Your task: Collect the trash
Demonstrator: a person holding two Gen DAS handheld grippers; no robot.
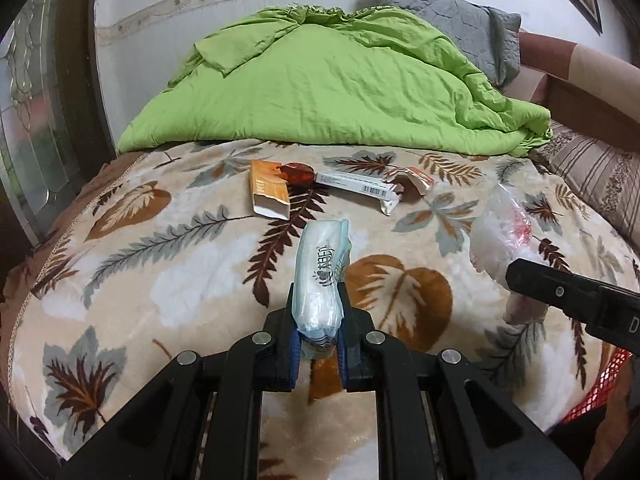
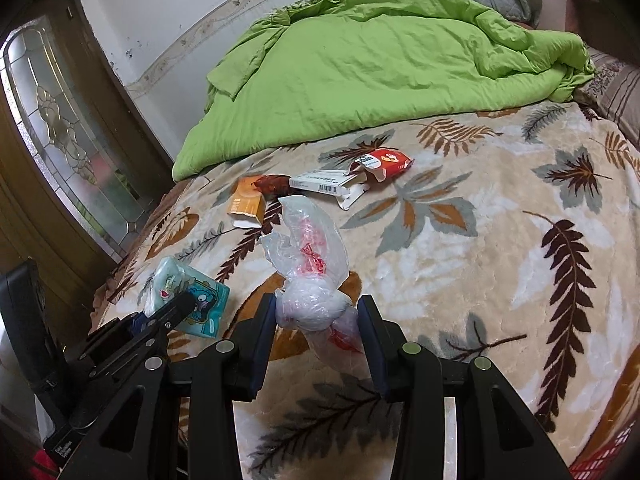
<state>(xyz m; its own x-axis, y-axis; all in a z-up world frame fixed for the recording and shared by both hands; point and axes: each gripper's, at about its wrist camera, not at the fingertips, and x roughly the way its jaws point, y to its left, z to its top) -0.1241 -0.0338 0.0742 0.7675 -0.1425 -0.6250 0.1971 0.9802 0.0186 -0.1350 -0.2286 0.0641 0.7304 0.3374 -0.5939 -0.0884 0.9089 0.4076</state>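
1. Gripping a pale blue tissue pack (image 1: 322, 280), the left gripper (image 1: 318, 320) has its jaws clamped on the pack's near end — long axis running straight away from the camera, above the leaf-print blanket (image 1: 160, 280).
2. Between the right gripper's (image 2: 318, 320) fingers sits a crumpled clear plastic bag (image 2: 312, 276); whether the jaws pinch it — I cannot tell.
3. An orange box (image 1: 269, 194), a white box (image 1: 356, 187) and a red wrapper (image 2: 384, 162) lie further up the blanket.

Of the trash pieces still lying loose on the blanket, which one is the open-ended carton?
The orange carton, leftmost of the group, with its white open end facing the camera. The white barcoded box and red wrapper lie to its right.
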